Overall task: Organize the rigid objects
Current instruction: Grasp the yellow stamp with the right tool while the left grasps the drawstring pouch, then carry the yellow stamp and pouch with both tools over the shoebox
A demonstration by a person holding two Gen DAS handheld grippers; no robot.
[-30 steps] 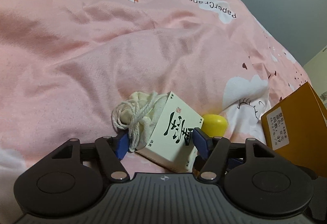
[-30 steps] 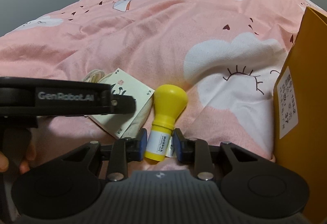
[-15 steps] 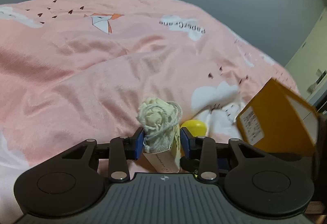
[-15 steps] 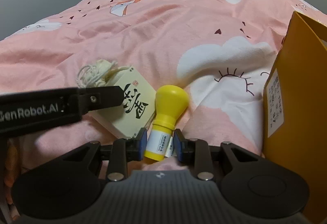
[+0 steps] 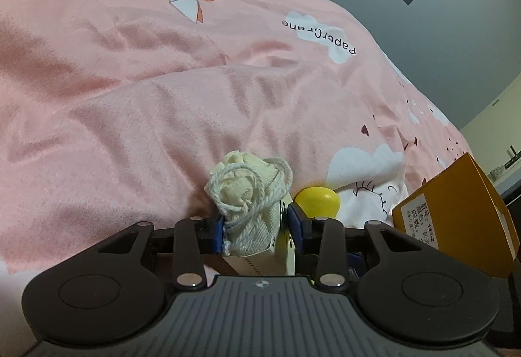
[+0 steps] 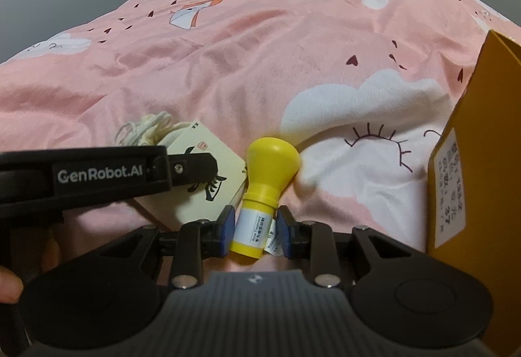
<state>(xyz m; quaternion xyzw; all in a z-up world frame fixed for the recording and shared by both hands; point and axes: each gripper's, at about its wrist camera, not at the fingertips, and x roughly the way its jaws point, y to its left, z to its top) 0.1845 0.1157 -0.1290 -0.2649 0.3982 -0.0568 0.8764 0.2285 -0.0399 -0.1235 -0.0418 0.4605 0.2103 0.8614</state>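
Jaws pinch: left gripper [image 5: 256, 231] on cream box [image 5: 260, 254], right gripper [image 6: 255, 230] seemingly gripping yellow bottle [image 6: 263, 191].

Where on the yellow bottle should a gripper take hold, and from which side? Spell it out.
Grip the yellow bottle on its straight labelled body, not the bulbous cap. It lies on the pink duvet with its base toward the right gripper, so come in low from the base end, a finger on each side. The body's parallel sides suit flat pads; the flared cap would likely slip.
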